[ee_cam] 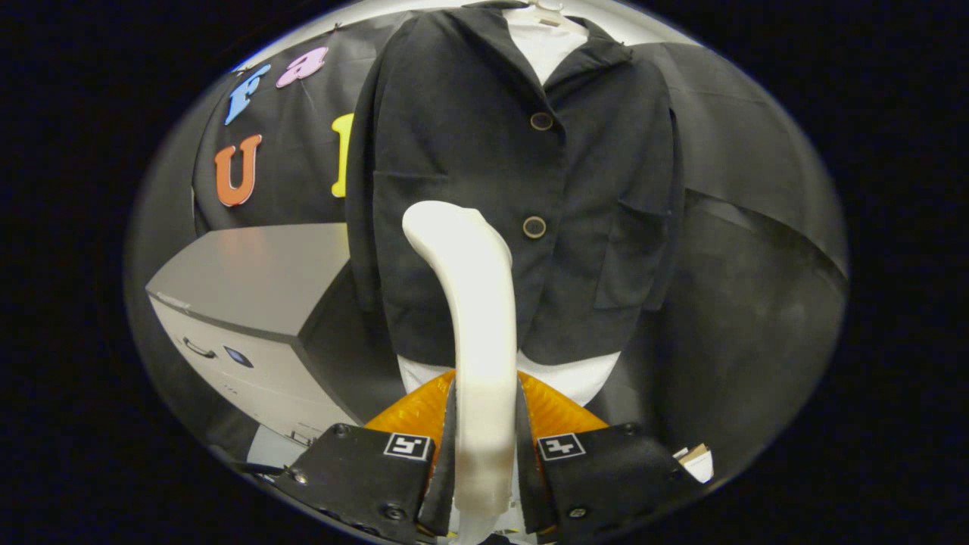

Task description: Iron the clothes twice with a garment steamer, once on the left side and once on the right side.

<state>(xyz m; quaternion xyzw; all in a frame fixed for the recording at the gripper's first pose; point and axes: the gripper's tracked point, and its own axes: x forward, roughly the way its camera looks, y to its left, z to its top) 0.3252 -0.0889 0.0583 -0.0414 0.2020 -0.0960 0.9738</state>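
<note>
The claw [485, 424] is closed almost fully, and its two fingers [448, 446] press from both sides on the white handle of the garment steamer [473, 303], so the opening between them is only as wide as this handle. The steamer stands up between the fingers and bends at its top toward the clothes, with its rounded head in front of the lower middle part of the black jacket [522, 174]. If the head touches the cloth or stays just before it, I cannot tell. The jacket hangs straight ahead of the claw, over a white garment [546, 45] that shows at the collar and again under the hem. It has two round buttons [534, 226] down the front; the steamer head is just beside the lower one, on the side of the grey cabinet [250, 303]. This cabinet stands next to the jacket, near the black cloth wall [757, 227].
</note>
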